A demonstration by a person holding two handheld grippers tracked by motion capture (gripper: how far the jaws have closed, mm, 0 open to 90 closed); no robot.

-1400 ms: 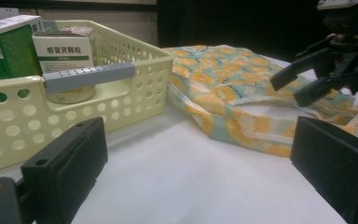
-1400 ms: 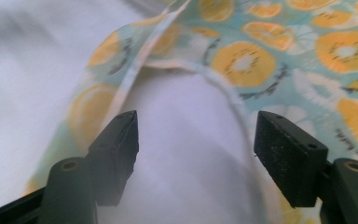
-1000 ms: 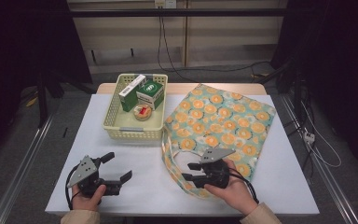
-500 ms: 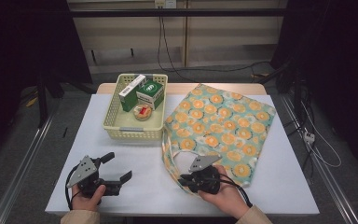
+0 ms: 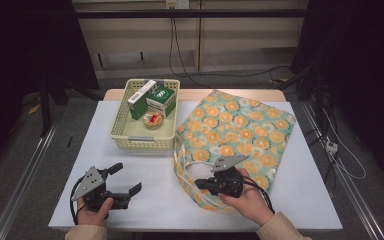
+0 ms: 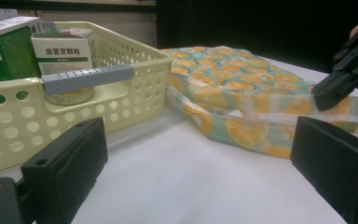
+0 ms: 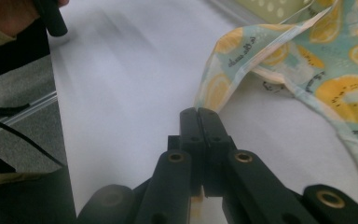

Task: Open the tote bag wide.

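Since the earlier frames, the right gripper (image 5: 200,184) has shifted toward the near left corner of the fabric tote bag (image 5: 237,135), and its jaws have just been closing; in the right gripper view they now meet, pinching the hem of the bag's mouth (image 7: 208,103) between the pads. Left gripper (image 5: 128,178) rests in the hand at the near left of the white table (image 5: 145,200), jaws spread wide with nothing between them, well apart from the bag. Position of the bag: flat on the right half of the table, its handles (image 5: 181,165) trailing toward the yellow basket (image 5: 130,136), which stands just beside it and holds two green boxes (image 5: 160,101) and a small round tin (image 5: 153,120). Handling, as judged: the bag appears thin, light and entirely limp, so it will drape and fold from whatever point is lifted and will not hold its mouth open unaided. A grip on one layer of the hem, as taken here, should part the opening; a grip through both layers would merely drag the bag. The printed cloth looks neither slippery nor fragile, though a shallow pinch at the very edge could slide off under tension. A second hold on the opposite hem or on a handle would likely be needed to keep the mouth open.
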